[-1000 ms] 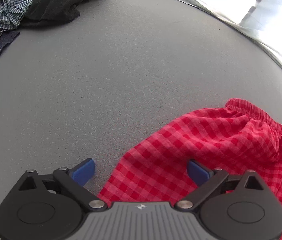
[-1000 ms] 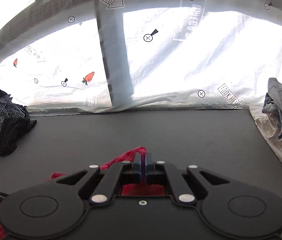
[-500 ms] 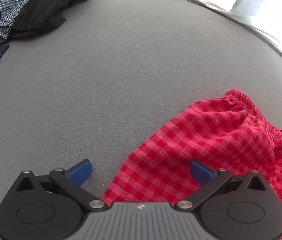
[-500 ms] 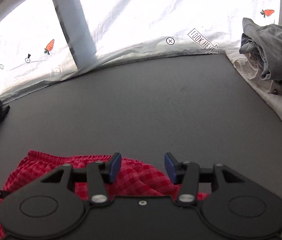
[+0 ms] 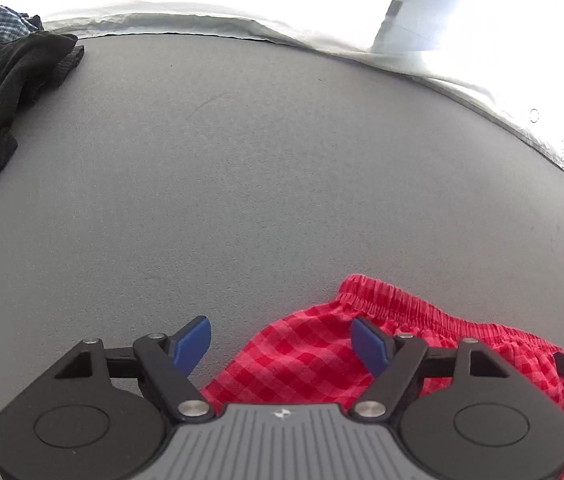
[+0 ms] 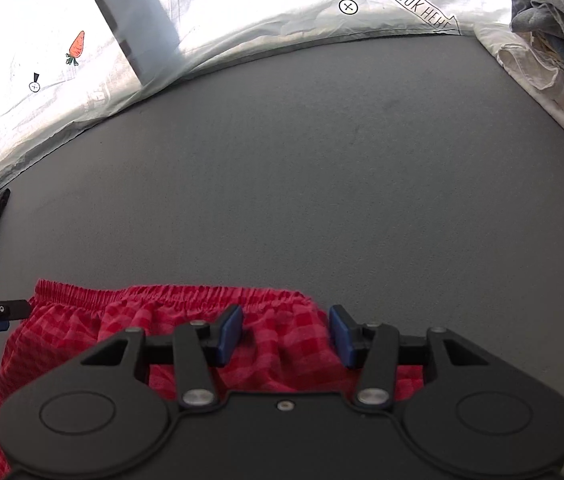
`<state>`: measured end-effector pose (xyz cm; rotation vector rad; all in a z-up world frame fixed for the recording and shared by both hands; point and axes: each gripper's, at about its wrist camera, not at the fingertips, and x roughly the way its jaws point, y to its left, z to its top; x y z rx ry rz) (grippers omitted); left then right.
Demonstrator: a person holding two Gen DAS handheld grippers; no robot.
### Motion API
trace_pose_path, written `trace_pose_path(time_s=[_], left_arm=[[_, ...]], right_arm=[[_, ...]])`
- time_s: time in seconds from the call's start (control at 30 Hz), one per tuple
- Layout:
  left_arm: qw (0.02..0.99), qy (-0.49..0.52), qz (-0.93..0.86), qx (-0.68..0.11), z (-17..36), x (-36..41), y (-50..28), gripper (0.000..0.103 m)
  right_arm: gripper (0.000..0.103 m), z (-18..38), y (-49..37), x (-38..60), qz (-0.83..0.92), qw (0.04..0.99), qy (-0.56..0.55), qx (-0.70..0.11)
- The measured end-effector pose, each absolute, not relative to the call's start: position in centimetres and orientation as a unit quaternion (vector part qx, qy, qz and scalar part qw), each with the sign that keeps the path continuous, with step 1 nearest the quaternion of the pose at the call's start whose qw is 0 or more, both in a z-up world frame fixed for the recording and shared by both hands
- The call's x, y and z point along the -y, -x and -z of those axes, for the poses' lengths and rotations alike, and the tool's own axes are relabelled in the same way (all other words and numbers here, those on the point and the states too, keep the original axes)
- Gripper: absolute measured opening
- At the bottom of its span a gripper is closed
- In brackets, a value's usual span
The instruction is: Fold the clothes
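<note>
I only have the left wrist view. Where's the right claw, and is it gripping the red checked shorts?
Observer: The right claw is open. Its pads stand apart over the red checked fabric shorts, just short of the elastic waistband, and they pinch nothing.
Operator: Anything off to the right of the shorts?
Observer: A heap of grey and white clothes sits at the far right edge of the grey table.
Operator: Is the waistband bunched up?
Observer: No, it runs in a fairly straight line across the table and ends by the claw.
</note>
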<state>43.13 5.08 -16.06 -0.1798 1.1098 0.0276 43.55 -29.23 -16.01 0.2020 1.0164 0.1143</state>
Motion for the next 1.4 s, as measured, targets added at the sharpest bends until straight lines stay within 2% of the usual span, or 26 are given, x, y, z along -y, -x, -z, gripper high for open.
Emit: trace_pose_path(time_s=[0.03,0.07,0.13,0.17,0.23,0.27,0.53,0.63,0.7,0.73,0.77,0.83,0.9,0.97,1.13,1.2,1.33,1.4], left_arm=[[0.845,0.067,0.000,-0.531,16.4,-4.4,-43.4,0.069],[0.842,0.053,0.010,-0.538,16.6,-3.8,-43.6,0.058],[0.844,0.014,0.014,-0.535,16.9,-2.6,-43.7,0.054],[0.847,0.000,0.015,-0.531,16.9,-2.2,-43.5,0.044],[0.851,0.005,0.013,-0.525,16.7,-2.1,-43.3,0.015],[0.850,0.020,0.013,-0.526,16.5,-2.4,-43.2,0.002],[0.907,0.014,-0.030,-0.421,9.6,-3.1,-45.3,0.000],[0.914,0.016,-0.048,-0.402,8.5,-3.3,-48.3,0.001],[0.911,0.005,-0.072,-0.407,8.8,-3.4,-50.7,0.006],[0.907,0.000,-0.083,-0.412,9.2,-3.7,-51.7,0.007],[0.905,0.002,-0.091,-0.415,9.4,-4.0,-52.1,0.012],[0.907,0.016,-0.098,-0.410,9.3,-4.6,-51.0,0.028],[0.909,0.032,-0.104,-0.403,9.2,-5.2,-49.1,0.055],[0.901,0.038,-0.112,-0.417,9.9,-5.8,-46.8,0.065],[0.864,0.061,-0.153,-0.476,13.0,-7.0,-38.1,0.069],[0.848,0.083,-0.163,-0.497,14.3,-7.2,-34.5,0.077],[0.820,0.103,-0.180,-0.533,16.5,-6.6,-28.9,0.082],[0.820,0.091,-0.185,-0.535,17.1,-5.8,-27.1,0.087]], right_arm=[[0.048,16.1,-43.6,29.2,-0.057,0.866,-0.093,-0.488],[0.048,16.2,-43.6,29.1,-0.060,0.863,-0.091,-0.493],[0.040,16.3,-43.7,29.0,-0.068,0.860,-0.085,-0.499],[0.030,16.3,-43.6,28.9,-0.074,0.863,-0.079,-0.494],[0.011,16.0,-43.4,28.7,-0.093,0.867,-0.070,-0.484],[0.010,15.6,-43.3,28.5,-0.092,0.874,-0.062,-0.472],[0.010,9.1,-45.8,25.2,-0.108,0.936,0.027,-0.332],[0.010,8.1,-49.5,24.1,-0.111,0.942,0.025,-0.316],[0.022,8.4,-52.0,23.7,-0.101,0.941,0.008,-0.322],[0.042,8.5,-53.1,23.5,-0.093,0.939,-0.003,-0.331],[0.054,8.5,-53.7,23.6,-0.082,0.938,-0.009,-0.338],[0.053,8.2,-53.8,24.3,-0.074,0.939,-0.033,-0.336],[0.056,8.3,-52.8,25.6,-0.060,0.937,-0.041,-0.341],[0.058,9.0,-51.1,27.1,-0.040,0.934,-0.039,-0.354],[0.058,12.7,-42.9,32.5,0.022,0.907,-0.056,-0.416],[0.059,14.1,-39.2,34.6,0.047,0.895,-0.066,-0.438],[0.063,16.1,-34.2,37.2,0.076,0.879,-0.083,-0.463],[0.059,16.8,-33.0,37.7,0.064,0.878,-0.088,-0.466]])
